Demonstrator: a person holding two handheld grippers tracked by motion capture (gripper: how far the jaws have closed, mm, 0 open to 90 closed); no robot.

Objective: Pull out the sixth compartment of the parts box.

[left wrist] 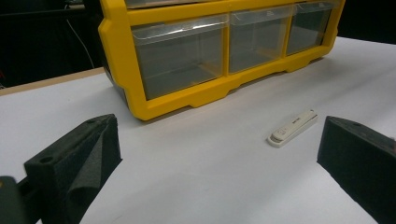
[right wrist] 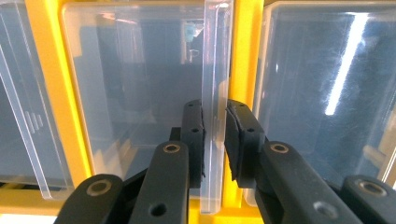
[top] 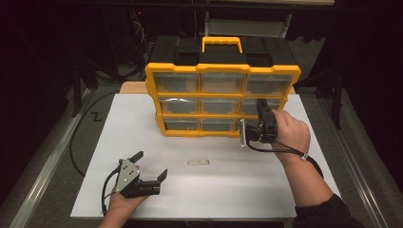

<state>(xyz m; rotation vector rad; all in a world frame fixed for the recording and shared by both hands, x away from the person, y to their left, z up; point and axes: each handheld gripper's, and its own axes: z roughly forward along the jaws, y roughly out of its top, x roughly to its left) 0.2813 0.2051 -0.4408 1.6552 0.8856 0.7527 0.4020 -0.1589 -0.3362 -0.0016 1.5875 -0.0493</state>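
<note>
A: Dark room, white counter with a yellow-and-black drawer organizer standing at the far middle, clear drawers facing the person.

B: Right gripper?

A: Up at the organizer's lower right drawers. Right gripper view: the two black jaws are nearly together, pads on either side of a clear plastic drawer pull tab. Left pad touches the tab; right pad is touching or a hair off, can't tell. Call it clamped on the tab.

B: Which drawer?

A: High view puts it on the right column, middle-to-bottom row. Hand hides the exact one.

B: Left gripper?

A: Jaws wide apart, holding nothing, low over the near-left counter. Grey plate on top, cable trailing back toward the wrist.

B: Anything loose?

A: Small white stick, looks like a USB drive, lying flat on the counter in front of the organizer, apart from it. In the left gripper view it sits between the open jaws but farther out, nearer the right jaw. Not touched.
</note>
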